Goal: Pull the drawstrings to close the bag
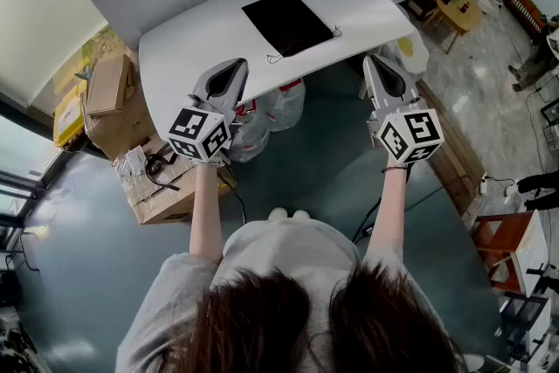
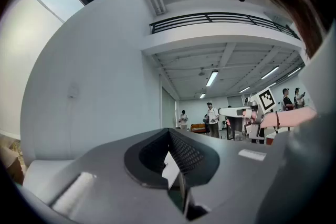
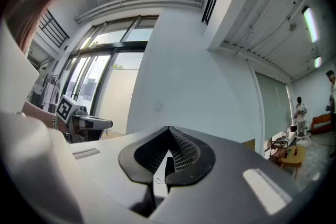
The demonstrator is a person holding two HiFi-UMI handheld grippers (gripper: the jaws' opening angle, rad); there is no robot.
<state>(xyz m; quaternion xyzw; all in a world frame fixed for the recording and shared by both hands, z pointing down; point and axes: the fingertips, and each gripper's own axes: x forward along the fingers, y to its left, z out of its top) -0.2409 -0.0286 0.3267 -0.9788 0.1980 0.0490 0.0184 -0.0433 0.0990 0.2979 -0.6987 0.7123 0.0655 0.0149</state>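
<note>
In the head view, the black bag (image 1: 288,20) lies flat on the white table (image 1: 192,44) in the upper middle of the frame, with a thin drawstring (image 1: 275,58) trailing off its lower left corner and another at its right edge. The left gripper (image 1: 236,65) is at centre left and the right gripper (image 1: 369,58) at centre right. Both tips are at the table's near edge, either side of the bag and clear of it. Neither touches the bag or its strings. Below the table edge, between the two grippers, sit white plastic sacks (image 1: 271,109), and cardboard boxes (image 1: 109,92) are stacked at the left. In the left gripper view, the left gripper (image 2: 170,136) has its jaws closed together, nothing between them, and only a sliver of white shows through the slit lower down. The right gripper (image 2: 223,111) shows at middle right, held level, and people (image 2: 212,119) stand far back in the hall. In the right gripper view, the right gripper (image 3: 169,136) is likewise closed and empty. Through the narrow gap under its tips a bit of white table and a fine string loop (image 3: 156,181) can be made out. The left gripper (image 3: 107,123) is at the left edge of the frame before tall windows (image 3: 105,76), and a wooden table (image 3: 286,152) stands at the lower right.
</note>
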